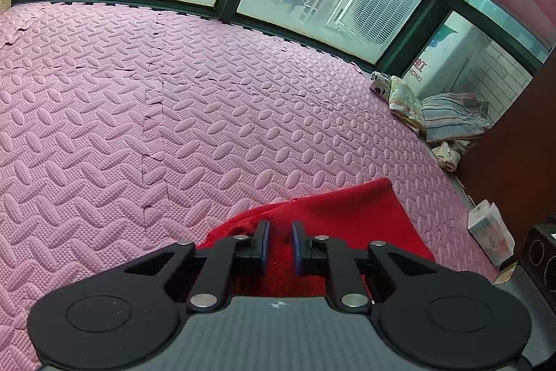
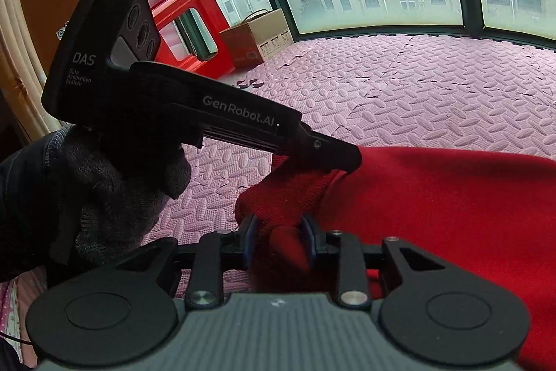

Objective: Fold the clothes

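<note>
A red garment point(image 1: 347, 211) lies on the pink foam mat point(image 1: 139, 93). In the left wrist view my left gripper point(image 1: 279, 228) has its blue-padded fingers close together with red cloth between them. The right wrist view shows the same garment point(image 2: 451, 214) spread to the right, with one corner bunched up. My right gripper point(image 2: 280, 225) is shut on that bunch. Just beyond it, the left gripper point(image 2: 351, 160), held by a gloved hand point(image 2: 121, 183), pinches a raised fold of the cloth's edge.
A pile of striped and pale clothes point(image 1: 448, 117) sits at the mat's far right by a brown cabinet point(image 1: 514, 145). A white packet point(image 1: 490, 232) lies nearer. A cardboard box point(image 2: 257, 37) and a red stool point(image 2: 194, 6) stand by the window on the left.
</note>
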`<state>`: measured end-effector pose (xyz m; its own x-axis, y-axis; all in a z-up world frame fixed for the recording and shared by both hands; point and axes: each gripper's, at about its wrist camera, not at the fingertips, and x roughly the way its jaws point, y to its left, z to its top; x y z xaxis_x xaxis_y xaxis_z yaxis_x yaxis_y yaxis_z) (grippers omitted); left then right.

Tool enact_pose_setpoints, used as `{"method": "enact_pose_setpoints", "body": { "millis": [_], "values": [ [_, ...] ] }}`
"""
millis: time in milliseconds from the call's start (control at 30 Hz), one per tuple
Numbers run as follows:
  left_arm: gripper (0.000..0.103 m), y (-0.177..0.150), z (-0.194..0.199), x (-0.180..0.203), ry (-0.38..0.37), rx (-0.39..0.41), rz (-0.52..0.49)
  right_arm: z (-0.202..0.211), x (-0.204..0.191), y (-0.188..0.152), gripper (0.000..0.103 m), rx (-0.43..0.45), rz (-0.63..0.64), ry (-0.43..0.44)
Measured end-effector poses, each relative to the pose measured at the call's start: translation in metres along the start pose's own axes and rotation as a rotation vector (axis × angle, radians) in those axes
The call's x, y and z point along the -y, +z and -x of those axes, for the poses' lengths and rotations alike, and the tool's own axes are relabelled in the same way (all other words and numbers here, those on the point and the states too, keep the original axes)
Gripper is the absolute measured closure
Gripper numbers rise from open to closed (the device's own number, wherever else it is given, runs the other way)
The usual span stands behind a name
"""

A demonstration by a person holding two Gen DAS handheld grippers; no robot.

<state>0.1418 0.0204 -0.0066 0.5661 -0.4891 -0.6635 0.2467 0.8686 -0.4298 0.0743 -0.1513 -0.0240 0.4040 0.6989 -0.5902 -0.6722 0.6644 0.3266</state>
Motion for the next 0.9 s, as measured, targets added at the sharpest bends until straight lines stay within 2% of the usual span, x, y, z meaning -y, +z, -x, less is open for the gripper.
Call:
{"method": "enact_pose_setpoints", "body": {
  "millis": [267, 433, 533, 600, 733, 900],
  "values": [
    [0.090, -0.006, 0.002, -0.003, 0.007, 0.036, 0.041, 0.003, -0.011, -0.007, 0.073, 0.030, 0.084, -0.035],
    [0.090, -0.011, 0.009, 0.002, 0.016, 0.075, 0.038, 0.029, -0.008, 0.000, 0.072, 0.083, 0.065, -0.037],
    [0.090, -0.016, 0.017, 0.011, 0.052, 0.105, 0.006, 0.050, 0.003, 0.004, 0.072, 0.114, 0.029, -0.073],
    [0.087, -0.021, 0.023, 0.017, 0.075, 0.131, -0.001, 0.064, 0.012, 0.006, 0.072, 0.132, 0.004, -0.108],
    [0.065, -0.031, 0.035, 0.023, 0.153, 0.198, 0.021, 0.084, 0.038, 0.002, 0.070, 0.148, -0.055, -0.225],
    [0.059, -0.043, 0.036, 0.018, 0.203, 0.190, 0.083, 0.093, 0.055, -0.019, 0.068, 0.140, -0.084, -0.328]
  ]
}}
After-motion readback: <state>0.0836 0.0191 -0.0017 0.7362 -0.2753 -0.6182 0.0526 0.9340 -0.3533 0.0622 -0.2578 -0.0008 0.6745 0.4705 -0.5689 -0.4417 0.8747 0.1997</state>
